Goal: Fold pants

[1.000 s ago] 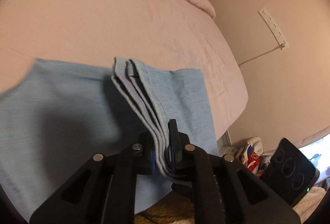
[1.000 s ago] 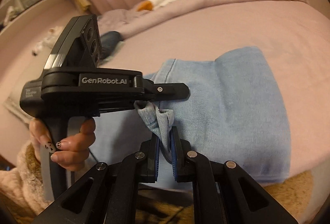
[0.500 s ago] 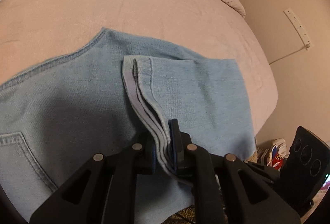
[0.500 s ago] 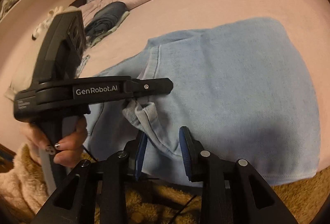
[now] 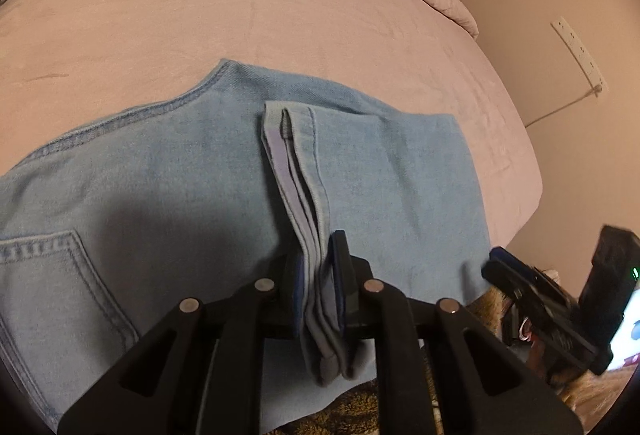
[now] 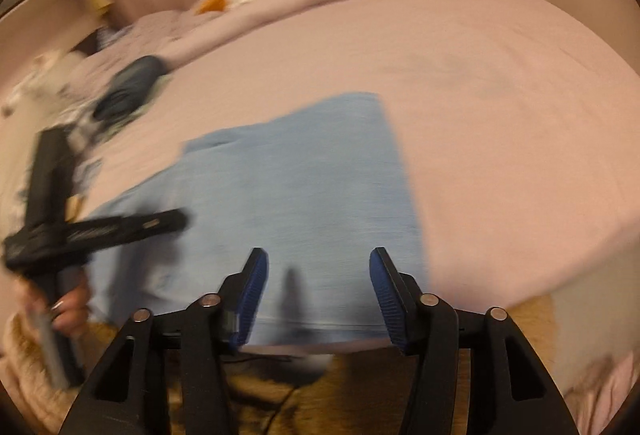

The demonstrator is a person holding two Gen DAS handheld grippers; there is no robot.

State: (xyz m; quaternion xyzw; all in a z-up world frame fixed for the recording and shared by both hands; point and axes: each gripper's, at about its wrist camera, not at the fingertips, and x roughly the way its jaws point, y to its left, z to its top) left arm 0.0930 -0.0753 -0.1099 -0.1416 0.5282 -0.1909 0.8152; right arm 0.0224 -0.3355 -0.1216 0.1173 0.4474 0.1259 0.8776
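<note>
Pink bed (image 5: 280,15) holds pants (image 5: 160,195) folded at center. Left gripper (image 5: 320,275) pinches stacked hems at 6 o'clock; right gripper (image 6: 318,287) empty, jaws opening. Lay hems flush before releasing.

pants (image 5: 168,195): light-blue denim, matt, stitched seams | bed cover (image 5: 248,7): soft matt pink cloth | left gripper (image 5: 320,267): matt black plastic
</note>
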